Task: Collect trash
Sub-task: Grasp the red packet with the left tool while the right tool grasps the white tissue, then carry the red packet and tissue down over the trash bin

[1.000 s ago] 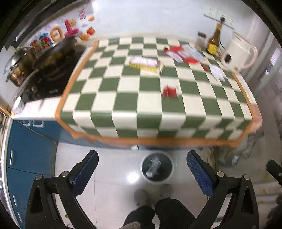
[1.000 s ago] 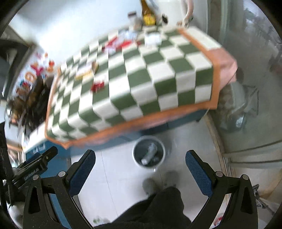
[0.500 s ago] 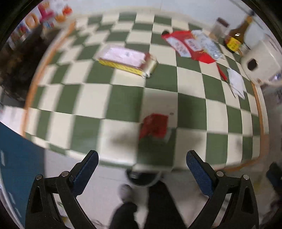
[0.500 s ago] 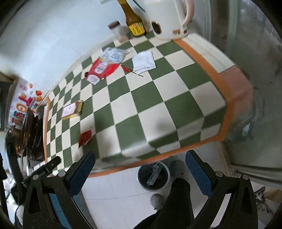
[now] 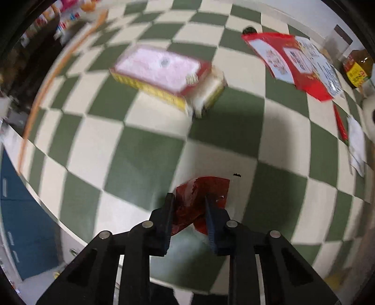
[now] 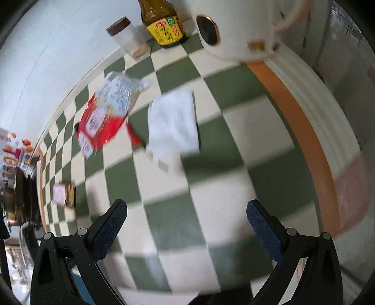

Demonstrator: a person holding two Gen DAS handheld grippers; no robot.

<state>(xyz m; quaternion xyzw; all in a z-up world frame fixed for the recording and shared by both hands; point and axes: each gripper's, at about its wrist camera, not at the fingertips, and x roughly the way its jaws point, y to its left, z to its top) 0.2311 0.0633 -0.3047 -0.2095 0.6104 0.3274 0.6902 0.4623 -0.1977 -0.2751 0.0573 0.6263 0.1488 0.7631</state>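
Observation:
My left gripper (image 5: 188, 199) is shut on a small crumpled red wrapper (image 5: 211, 187) near the front edge of the green-and-cream checked tablecloth (image 5: 145, 150). A pink and yellow box (image 5: 161, 72) lies beyond it, and a large red and white packet (image 5: 293, 63) at the far right. My right gripper (image 6: 186, 211) is open and empty above the tablecloth (image 6: 215, 169). Ahead of it lie a white folded paper (image 6: 173, 124), a thin red strip (image 6: 134, 137) and the red and white packet (image 6: 105, 115). The pink box (image 6: 62, 194) shows far left.
A brown sauce bottle (image 6: 164, 21), a white jar with a brown lid (image 6: 126, 35) and a white kettle (image 6: 239, 30) stand at the back of the table. The orange cloth border (image 6: 304, 140) marks the right edge. Blue cabinets (image 5: 21, 211) are at lower left.
Both grippers moved forward over the table. My left gripper went from wide open to shut on the small red wrapper. My right gripper stayed open. The floor bin dropped out of view.

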